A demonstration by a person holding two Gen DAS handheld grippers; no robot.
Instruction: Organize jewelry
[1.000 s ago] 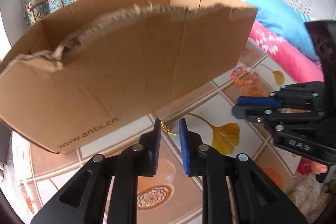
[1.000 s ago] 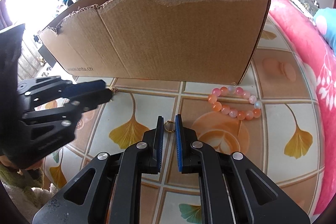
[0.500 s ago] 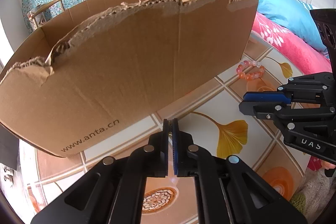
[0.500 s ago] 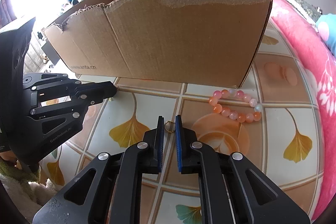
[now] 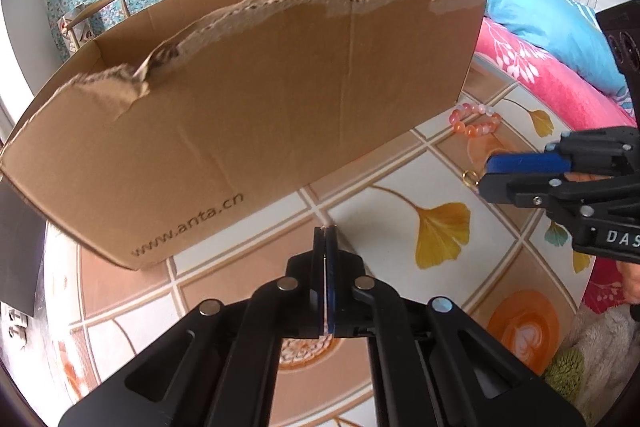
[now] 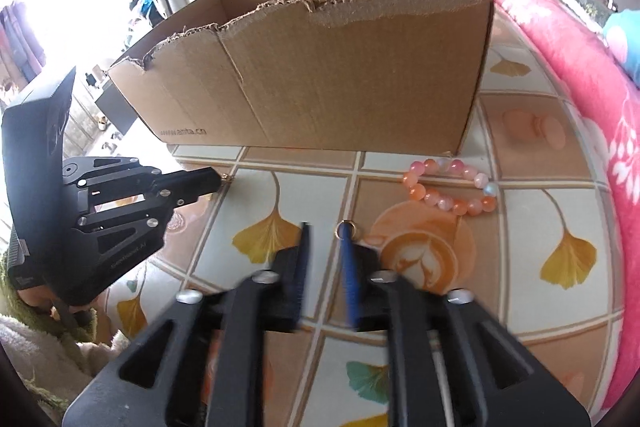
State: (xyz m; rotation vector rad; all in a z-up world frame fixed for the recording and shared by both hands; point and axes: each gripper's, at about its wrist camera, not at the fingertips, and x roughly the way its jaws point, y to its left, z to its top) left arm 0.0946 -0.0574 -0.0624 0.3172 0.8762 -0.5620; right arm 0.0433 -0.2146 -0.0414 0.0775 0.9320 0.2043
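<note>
Jewelry is lying on the table (image 6: 520, 267): a ring (image 6: 345, 229) at the right gripper (image 6: 326, 247)'s 12 o'clock, its jaws just opening, nothing between them. Tiny, slippery; pinching its rim looks best. Left gripper (image 5: 326, 251) is pressing shut.

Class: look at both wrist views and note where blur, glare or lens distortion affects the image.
Left wrist view: sharp; fisheye bends the cardboard box edges, dark vignette at corners. Right wrist view: the right hand-held gripper is smeared by motion blur, the window at upper left is blown out white, while the bead bracelet stays crisp.
</note>
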